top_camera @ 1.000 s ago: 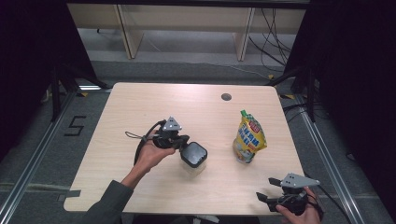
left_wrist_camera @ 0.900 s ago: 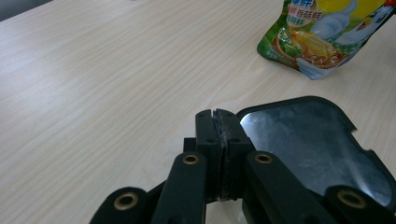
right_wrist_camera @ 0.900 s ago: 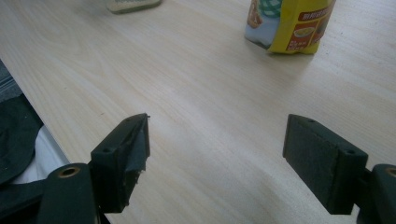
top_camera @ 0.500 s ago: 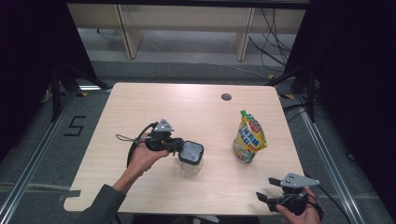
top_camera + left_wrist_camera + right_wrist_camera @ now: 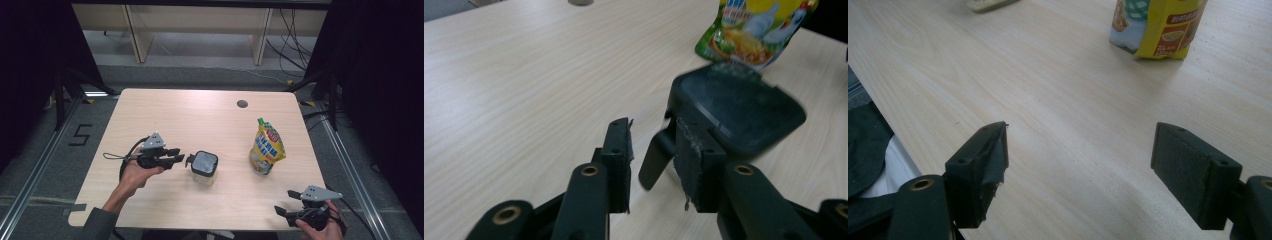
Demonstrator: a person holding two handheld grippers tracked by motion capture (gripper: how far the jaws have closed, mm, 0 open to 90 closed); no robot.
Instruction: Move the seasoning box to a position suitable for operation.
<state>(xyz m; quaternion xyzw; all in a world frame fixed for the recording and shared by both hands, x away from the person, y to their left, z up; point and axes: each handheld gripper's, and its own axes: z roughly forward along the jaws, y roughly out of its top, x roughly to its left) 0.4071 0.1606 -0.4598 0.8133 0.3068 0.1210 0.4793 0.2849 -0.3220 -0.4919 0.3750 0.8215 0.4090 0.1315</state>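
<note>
The left tongs (image 5: 181, 160) have just spread off the clip of the clear, black-lidded square container (image 5: 204, 166), now released on the pale wooden bench (image 5: 200, 120), while the right tongs (image 5: 284, 203) rest spread and empty.

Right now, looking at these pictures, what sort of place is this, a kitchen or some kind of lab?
Most likely a lab or recording studio, not a kitchen. A bare wooden table stands between black curtains, loose cables trail across the floor behind it, and a taped number marks the floor.
</note>
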